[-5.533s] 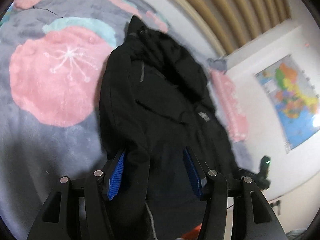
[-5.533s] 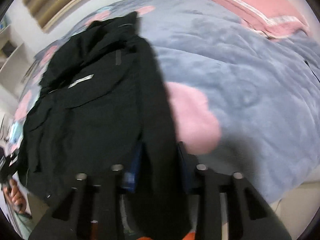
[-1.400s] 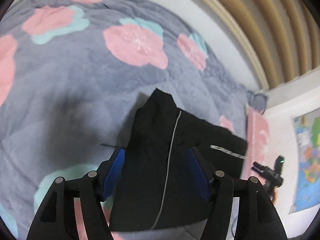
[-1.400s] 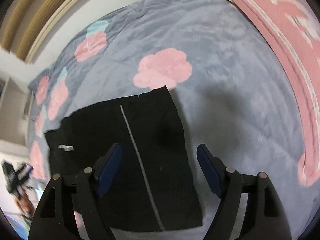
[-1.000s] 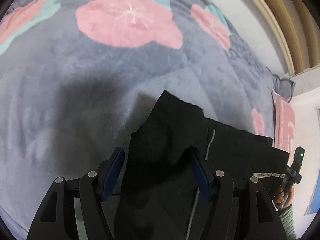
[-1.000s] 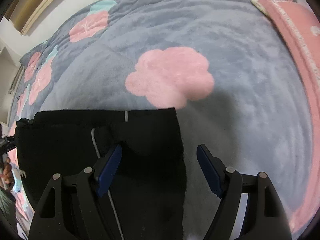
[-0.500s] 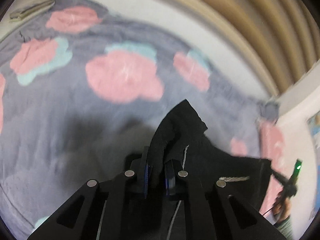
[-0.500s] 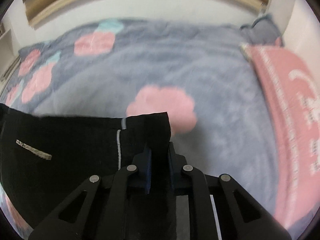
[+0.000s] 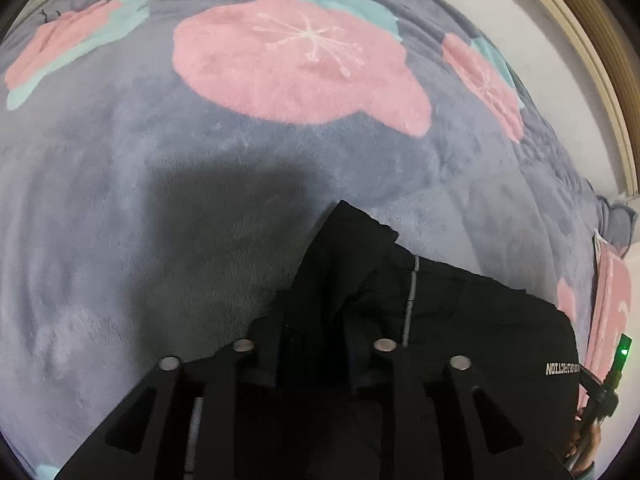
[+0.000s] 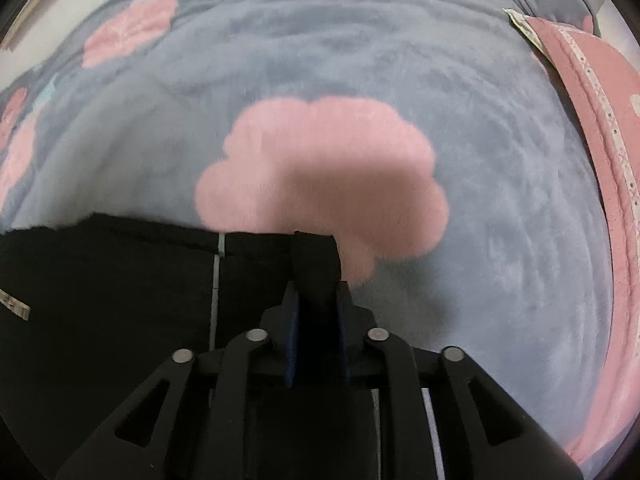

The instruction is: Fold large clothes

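A black jacket [image 9: 460, 320] with a grey zipper line and a small white label lies on a grey blanket with pink flowers [image 9: 300, 68]. My left gripper [image 9: 314, 344] is shut on a bunched corner of the jacket, which sticks up between the fingers. In the right wrist view, my right gripper [image 10: 316, 296] is shut on another corner of the jacket [image 10: 120, 280], a black strip of cloth rising between the blue pads. The jacket's edge stretches flat to the left of it.
The blanket [image 10: 360, 80] covers the bed all around. A pink pillow [image 10: 600, 100] lies along the right side. A wall with wooden slats [image 9: 580, 40] stands behind the bed. The other gripper's green light [image 9: 622, 350] shows at the right edge of the left wrist view.
Both grippers were open over the folded jacket a second ago, then closed on its far corners. Since half a second ago both have dropped lower toward the blanket, still holding the cloth.
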Demonstrator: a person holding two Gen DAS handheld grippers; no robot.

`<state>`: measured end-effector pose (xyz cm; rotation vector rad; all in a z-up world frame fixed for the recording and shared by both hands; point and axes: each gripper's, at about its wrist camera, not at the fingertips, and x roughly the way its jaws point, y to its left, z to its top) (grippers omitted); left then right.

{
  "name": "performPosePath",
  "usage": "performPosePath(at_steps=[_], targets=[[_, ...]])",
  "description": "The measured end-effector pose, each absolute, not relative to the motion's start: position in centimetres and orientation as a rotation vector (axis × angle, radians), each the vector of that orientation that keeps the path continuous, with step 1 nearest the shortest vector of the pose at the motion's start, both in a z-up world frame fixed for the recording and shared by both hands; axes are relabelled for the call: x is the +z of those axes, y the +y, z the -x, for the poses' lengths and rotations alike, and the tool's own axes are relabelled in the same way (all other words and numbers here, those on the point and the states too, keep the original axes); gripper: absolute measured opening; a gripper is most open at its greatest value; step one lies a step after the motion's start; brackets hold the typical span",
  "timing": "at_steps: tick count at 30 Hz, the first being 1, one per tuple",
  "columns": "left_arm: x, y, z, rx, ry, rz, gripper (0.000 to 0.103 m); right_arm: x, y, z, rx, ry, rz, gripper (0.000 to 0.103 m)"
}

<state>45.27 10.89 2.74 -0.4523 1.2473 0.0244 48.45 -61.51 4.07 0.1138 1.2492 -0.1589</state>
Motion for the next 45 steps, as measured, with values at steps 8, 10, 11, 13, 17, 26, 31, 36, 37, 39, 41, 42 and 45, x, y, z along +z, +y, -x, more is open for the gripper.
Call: performPosePath(at_steps=[8, 10, 11, 13, 17, 26, 31, 36, 37, 39, 41, 42, 45], targets=[[6.7, 16.5, -42.3, -0.151, 1.214, 0.647, 0.038, 11.3, -62.9, -44.3, -0.117, 1.132, -0.239, 0.057], [8.7, 17.1, -40.9, -0.130, 1.190, 0.591, 0.040, 13.8, -62.7, -42.4, -0.090, 1.085, -0.245, 0.059], [10.0, 17.1, -40.0, -0.122, 1.175, 0.545, 0.040, 14.8, -62.3, -41.4, -0.082, 1.072, -0.246, 0.059], [11.9, 16.6, -38.6, -0.121, 1.153, 0.488, 0.040, 16.2, -60.5, -39.3, -0.051, 1.064, -0.243, 0.061], [15.7, 11.2, -34.8, -0.201, 1.102, 0.315, 0.040, 16.6, -55.4, -34.8, 0.042, 1.087, -0.209, 0.062], [10.2, -3.9, -27.9, -0.365, 1.232, 0.155, 0.041, 9.6, -47.5, -31.7, 0.026, 1.199, -0.068, 0.062], [5.8, -4.9, -28.0, -0.295, 1.286, 0.133, 0.042, 5.6, -48.3, -31.8, 0.035, 1.236, -0.160, 0.062], [6.4, -4.3, -27.7, -0.305, 1.268, 0.162, 0.043, 6.3, -47.5, -31.1, 0.018, 1.229, -0.115, 0.062], [7.4, -3.8, -27.0, -0.317, 1.262, 0.159, 0.043, 7.1, -47.4, -30.6, 0.021, 1.222, -0.121, 0.062], [8.7, -3.1, -25.9, -0.348, 1.249, 0.163, 0.043, 8.7, -47.0, -29.1, 0.065, 1.183, -0.131, 0.062], [9.7, -2.3, -24.3, -0.390, 1.234, 0.167, 0.043, 9.7, -46.4, -27.5, 0.095, 1.146, -0.118, 0.062], [9.8, -2.2, -23.8, -0.407, 1.233, 0.168, 0.043, 9.8, -46.1, -27.0, 0.104, 1.141, -0.111, 0.062], [8.2, -2.2, -22.6, -0.417, 1.279, 0.176, 0.044, 7.5, -45.2, -26.1, 0.112, 1.206, -0.111, 0.062]])
